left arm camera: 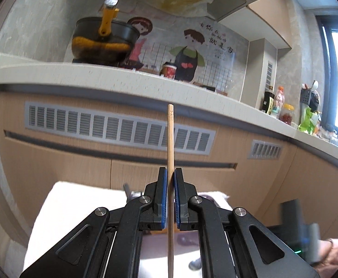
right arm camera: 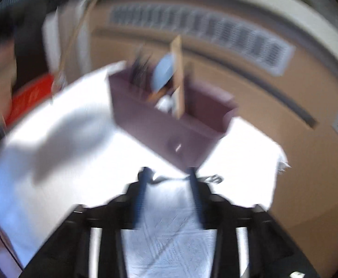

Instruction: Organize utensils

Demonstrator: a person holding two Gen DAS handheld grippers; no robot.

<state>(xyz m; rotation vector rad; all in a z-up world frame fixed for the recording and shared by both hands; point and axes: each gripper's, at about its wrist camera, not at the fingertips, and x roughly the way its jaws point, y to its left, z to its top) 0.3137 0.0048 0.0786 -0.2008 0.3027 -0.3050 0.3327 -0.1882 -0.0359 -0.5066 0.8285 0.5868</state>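
A white cloth covers the tabletop (right arm camera: pixel 53 162) in front of the wooden kitchen cabinets (left arm camera: pixel 53 162). On the cloth stands a dark purple utensil box (right arm camera: pixel 169 129), with a blue spoon (right arm camera: pixel 163 74), a flat wooden piece (right arm camera: pixel 178 76) and some dark utensils standing in it. The right hand-held gripper (right arm camera: pixel 169 173) is released, its fingers spread with nothing between them, just short of the box. The left hand-held gripper (left arm camera: pixel 170 176) is clenched on a wooden chopstick (left arm camera: pixel 170 139), held upright above the tabletop.

Domestic kitchen: speckled stone countertop (left arm camera: pixel 113 78) over wood-grain cabinets (left arm camera: pixel 53 173), black pot (left arm camera: pixel 104 39), steel range hood (left arm camera: pixel 229 2), condiment bottles (left arm camera: pixel 277 104).
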